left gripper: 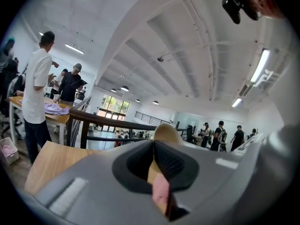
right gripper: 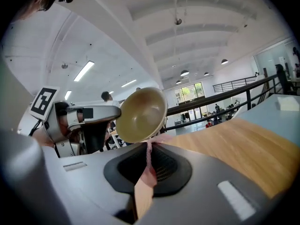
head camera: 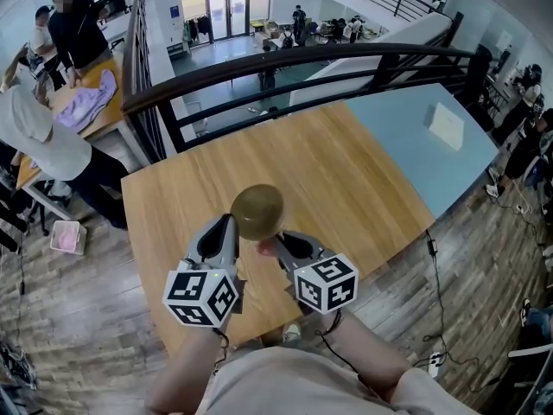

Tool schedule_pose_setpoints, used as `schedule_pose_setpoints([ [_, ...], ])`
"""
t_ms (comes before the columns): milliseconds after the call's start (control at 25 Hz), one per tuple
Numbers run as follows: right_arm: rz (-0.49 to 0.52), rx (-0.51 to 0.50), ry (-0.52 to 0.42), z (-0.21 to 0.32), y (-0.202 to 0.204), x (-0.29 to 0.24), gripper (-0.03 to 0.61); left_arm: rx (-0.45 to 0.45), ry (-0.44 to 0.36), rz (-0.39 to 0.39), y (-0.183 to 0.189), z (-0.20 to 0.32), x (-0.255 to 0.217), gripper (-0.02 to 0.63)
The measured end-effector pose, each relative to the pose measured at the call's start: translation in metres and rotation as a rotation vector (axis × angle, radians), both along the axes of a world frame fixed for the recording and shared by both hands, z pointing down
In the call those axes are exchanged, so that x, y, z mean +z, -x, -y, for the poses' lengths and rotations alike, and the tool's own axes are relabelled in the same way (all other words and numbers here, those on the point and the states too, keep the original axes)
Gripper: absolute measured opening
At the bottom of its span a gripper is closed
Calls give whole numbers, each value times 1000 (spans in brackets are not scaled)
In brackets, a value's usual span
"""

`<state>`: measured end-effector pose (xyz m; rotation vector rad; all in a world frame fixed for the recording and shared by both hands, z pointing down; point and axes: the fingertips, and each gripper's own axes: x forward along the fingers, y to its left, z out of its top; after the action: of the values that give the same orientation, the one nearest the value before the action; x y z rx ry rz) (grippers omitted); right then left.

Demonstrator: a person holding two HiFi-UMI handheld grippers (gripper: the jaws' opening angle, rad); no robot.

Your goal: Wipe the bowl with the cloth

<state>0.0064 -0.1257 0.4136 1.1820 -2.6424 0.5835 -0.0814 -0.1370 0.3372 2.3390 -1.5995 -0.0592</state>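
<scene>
Left gripper: the jaws are closed on the rim of a round olive-tan bowl. The thin wall of the bowl is pinched between the dark ribbed pads, as seen edge-on in the left gripper view.
Right gripper: the jaws are closed on a small pink cloth. A narrow strip of it is clamped between the pads, and its upper end reaches the lower rim of the bowl.
Marker cubes: one white cube with black square markers is carried on each gripper. Both are held side by side close to the person's body.
Bowl position: it is held in the air, tipped on its side, over the near part of the light wooden tabletop, close to the near edge. Its hollow is turned towards the right gripper and its rounded outside towards the head camera.
Cloth position: it is held just below the bowl, between the two grippers, off the tabletop.
Tabletop: plain wood; nothing is seen resting on it.
Adjoining surface: a pale blue tabletop is set against the far right edge of the wooden one. A white sheet lies on it.
Beyond the far edge: a black railing is seen, with a lower floor behind it.
Left surroundings: people are gathered at another wooden table bearing a lilac fabric. A pink box is set on the floor.
</scene>
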Motion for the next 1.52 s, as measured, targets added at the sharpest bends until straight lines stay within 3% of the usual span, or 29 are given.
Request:
schedule_pose_setpoints([
  [320, 5, 92, -62, 17, -41, -24, 17, 20, 25, 40, 4, -7, 10, 5],
  [640, 12, 108, -131, 31, -57, -54, 17, 130, -10, 244, -31, -17, 17, 5],
  [920, -42, -24, -247, 18, -21, -81, 17, 189, 2, 335, -46, -21, 30, 5],
  [1160, -99, -165, -276, -4, 19, -80, 17, 225, 8, 367, -55, -24, 35, 5],
  [1360, -106, -199, -263, -4, 27, -70, 17, 233, 26, 366, -56, -19, 43, 5],
  [1520, -111, -171, -254, 11, 20, -62, 17, 230, 58, 355, -53, -8, 55, 5],
])
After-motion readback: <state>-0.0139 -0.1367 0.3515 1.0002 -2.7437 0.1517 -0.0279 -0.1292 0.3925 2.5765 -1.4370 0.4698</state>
